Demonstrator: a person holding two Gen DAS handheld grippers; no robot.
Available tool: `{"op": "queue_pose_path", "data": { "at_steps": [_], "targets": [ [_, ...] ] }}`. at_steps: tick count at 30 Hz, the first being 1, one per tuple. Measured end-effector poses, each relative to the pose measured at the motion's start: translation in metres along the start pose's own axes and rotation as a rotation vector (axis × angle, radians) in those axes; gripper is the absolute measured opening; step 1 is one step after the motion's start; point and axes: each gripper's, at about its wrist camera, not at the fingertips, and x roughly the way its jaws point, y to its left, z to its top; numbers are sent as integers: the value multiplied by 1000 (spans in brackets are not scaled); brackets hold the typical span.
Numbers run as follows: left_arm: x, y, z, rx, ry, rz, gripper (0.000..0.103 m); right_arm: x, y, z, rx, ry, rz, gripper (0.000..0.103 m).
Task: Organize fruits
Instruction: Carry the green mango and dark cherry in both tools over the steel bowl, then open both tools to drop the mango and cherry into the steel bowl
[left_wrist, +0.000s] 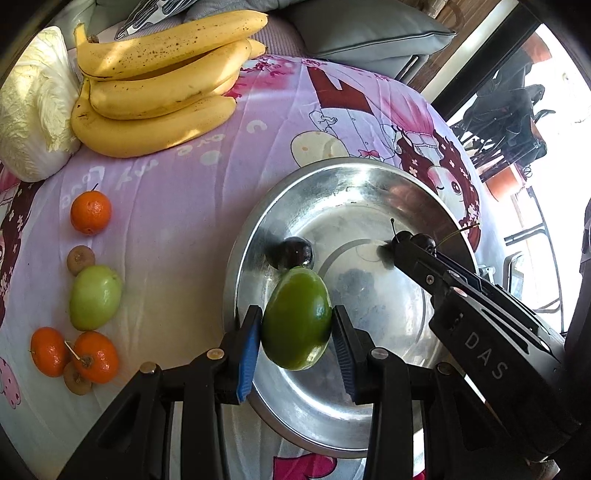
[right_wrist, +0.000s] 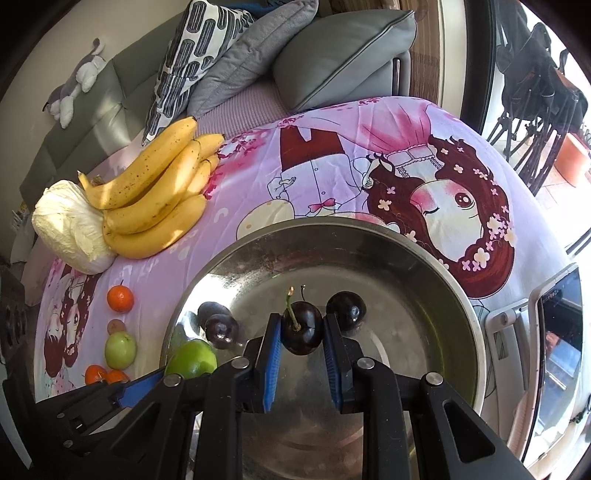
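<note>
My left gripper (left_wrist: 297, 314) is shut on a green oval fruit (left_wrist: 297, 332), held over the near left side of a steel bowl (left_wrist: 258, 229). My right gripper (right_wrist: 302, 321) is shut on a dark cherry (right_wrist: 301, 330) with its stem up, above the middle of the bowl (right_wrist: 424, 258). Two more dark cherries (right_wrist: 345, 308) (right_wrist: 219, 330) lie in the bowl. The left wrist view shows the right gripper (left_wrist: 400, 240) reaching in from the right with its cherry (left_wrist: 424, 240), and one cherry (left_wrist: 291, 253) on the bowl floor behind the green fruit.
On the pink printed cloth left of the bowl lie three oranges (left_wrist: 90, 212), a pale green fruit (left_wrist: 95, 297) and small brown fruits (left_wrist: 80, 259). A banana bunch (left_wrist: 159, 85) and a cabbage (left_wrist: 35, 107) sit at the back left. Sofa cushions (right_wrist: 332, 55) stand behind, and a screen (right_wrist: 557, 350) at the right.
</note>
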Motion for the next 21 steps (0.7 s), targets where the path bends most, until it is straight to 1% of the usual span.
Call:
{"op": "queue_pose_path", "data": {
  "at_steps": [14, 21],
  "targets": [
    [4, 2, 1, -2, 8, 4, 39, 12, -3, -2, 14, 54, -26, 24],
    [3, 2, 0, 2, 5, 10, 39, 13, -3, -2, 22, 63, -30, 24]
  ]
}}
